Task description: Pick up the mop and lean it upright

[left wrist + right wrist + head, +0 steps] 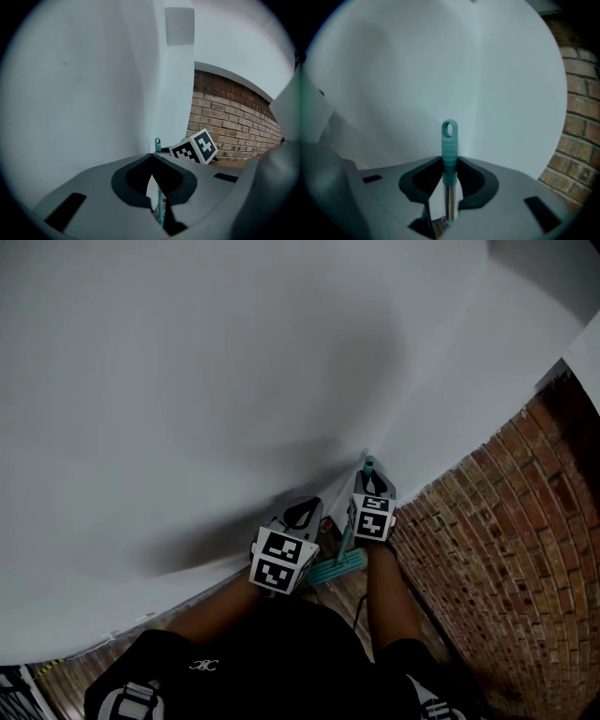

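The mop stands upright in the corner where two white walls meet. Its teal handle top (368, 465) points up and its teal head (337, 567) rests on the floor. My right gripper (371, 486) is at the top of the pole. In the right gripper view the jaws (449, 161) close round the teal grip (449, 140), with the metal pole running down between them. My left gripper (302, 512) hovers just left of the pole, tips together (152, 157) and nothing gripped. Past them I see the thin pole (161, 204) and its loop end (157, 143).
A red brick wall (506, 540) runs along the right side. White walls (234, 381) fill the left and the far side. Wooden floor (342, 601) shows below the mop head. The right gripper's marker cube (197, 146) sits just right of the left jaws. The person's forearms reach in from below.
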The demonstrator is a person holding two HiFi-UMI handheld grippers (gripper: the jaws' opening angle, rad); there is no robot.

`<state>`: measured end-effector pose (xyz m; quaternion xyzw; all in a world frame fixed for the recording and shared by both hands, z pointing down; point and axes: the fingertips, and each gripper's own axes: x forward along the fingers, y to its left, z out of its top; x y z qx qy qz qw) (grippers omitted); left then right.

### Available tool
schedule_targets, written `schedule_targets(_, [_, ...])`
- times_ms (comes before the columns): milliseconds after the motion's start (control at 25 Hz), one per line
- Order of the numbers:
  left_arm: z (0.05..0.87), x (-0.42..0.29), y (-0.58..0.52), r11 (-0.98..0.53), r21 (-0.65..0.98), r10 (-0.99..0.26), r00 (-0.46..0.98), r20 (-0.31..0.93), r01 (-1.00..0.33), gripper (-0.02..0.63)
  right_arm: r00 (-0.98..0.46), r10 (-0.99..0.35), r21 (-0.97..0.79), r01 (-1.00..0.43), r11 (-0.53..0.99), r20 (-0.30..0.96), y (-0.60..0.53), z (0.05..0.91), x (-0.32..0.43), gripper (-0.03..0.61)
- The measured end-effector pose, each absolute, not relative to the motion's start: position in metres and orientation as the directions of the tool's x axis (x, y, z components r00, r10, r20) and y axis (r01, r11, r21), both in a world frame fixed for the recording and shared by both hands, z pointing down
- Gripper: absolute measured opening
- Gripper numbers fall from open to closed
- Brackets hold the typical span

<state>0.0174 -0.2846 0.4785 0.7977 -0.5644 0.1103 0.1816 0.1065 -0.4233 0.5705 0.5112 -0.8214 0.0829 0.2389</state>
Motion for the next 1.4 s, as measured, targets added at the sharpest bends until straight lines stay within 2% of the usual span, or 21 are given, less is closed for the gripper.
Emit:
schedule_targets(480, [0.473,0.064,-0.294,-0.398,0.215,-0.833,0.45,0.323,-0.892,-0.003,-0.304,-0.858,0.079,-0.927,0.367,0.415,-0.348,0.547,0.174,0.107])
schedule_targets(880, [0.485,0.091,-0.278,-0.478,0.203,-0.772,0.519,0.366,-0.855,-0.003,-0.258,-0.911,0.025,-0.96,0.281,0.321,-0.282,0.536,0.225,0.109])
schedule_targets(1400, [0.481,0.118,-0.256,-0.557,0.244,-0.713,0.607,0.35,-0.794,-0.003,-0.226,-0.92,-0.003,-0.971,0.238,0.321,-0.244,0.536,0.248,0.109])
